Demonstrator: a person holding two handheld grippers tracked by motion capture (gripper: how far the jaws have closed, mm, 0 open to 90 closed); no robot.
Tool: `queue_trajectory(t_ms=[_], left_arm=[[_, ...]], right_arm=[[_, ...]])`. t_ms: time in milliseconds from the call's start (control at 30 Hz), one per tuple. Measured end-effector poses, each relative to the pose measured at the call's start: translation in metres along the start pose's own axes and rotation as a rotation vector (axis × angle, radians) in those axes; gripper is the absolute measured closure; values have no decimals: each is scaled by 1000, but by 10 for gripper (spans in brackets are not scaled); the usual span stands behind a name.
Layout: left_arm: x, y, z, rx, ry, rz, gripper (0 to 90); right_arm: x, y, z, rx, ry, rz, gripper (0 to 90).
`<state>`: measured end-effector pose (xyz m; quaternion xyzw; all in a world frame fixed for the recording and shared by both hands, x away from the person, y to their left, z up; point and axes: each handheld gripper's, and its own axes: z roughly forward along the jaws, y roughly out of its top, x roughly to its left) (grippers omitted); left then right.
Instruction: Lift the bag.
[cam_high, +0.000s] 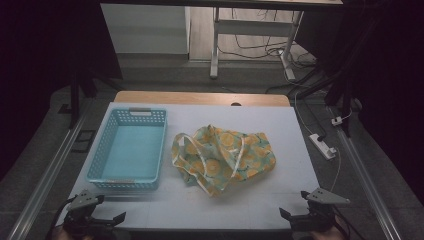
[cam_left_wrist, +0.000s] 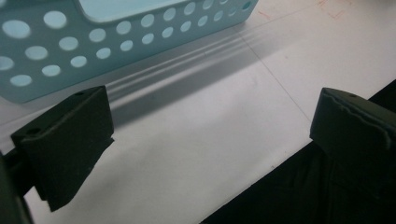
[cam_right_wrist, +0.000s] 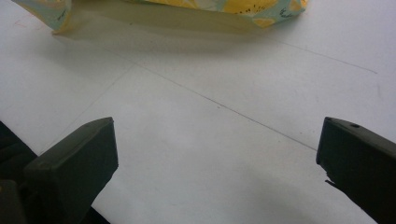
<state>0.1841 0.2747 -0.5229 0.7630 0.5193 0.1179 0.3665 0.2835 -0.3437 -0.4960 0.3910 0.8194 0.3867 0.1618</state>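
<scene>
A dim room surrounds a white tabletop, with a desk frame and loose cables on the floor beyond its far edge. At the near left corner, the left claw rests low over the tabletop's front edge, its jaws spread wide with nothing between them; in the left gripper view the left claw frames bare white surface and the dark drop past the table's edge. At the near right corner, the right claw sits likewise at the front edge, jaws wide apart and holding nothing; the right gripper view shows the right claw over bare tabletop crossed by faint pencil lines.

Just ahead of the left claw stands a light blue perforated basket, its round-holed near wall showing in the left gripper view. It is upright on the left half of the tabletop, long side running away from the person, with nothing inside.

Beside the basket, near the tabletop's middle, lies a crumpled cloth bag printed with yellow fruit on pale green, its cream straps looped across it. It lies flat, apart from both claws, and its near edge shows at the top of the right gripper view.
</scene>
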Motion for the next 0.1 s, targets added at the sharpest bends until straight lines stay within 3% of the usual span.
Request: queue_trajectory(t_ms=[100], left_arm=[[0, 1, 1, 1, -6, -7, 0]], right_arm=[[0, 0, 2, 15, 2, -6, 0]])
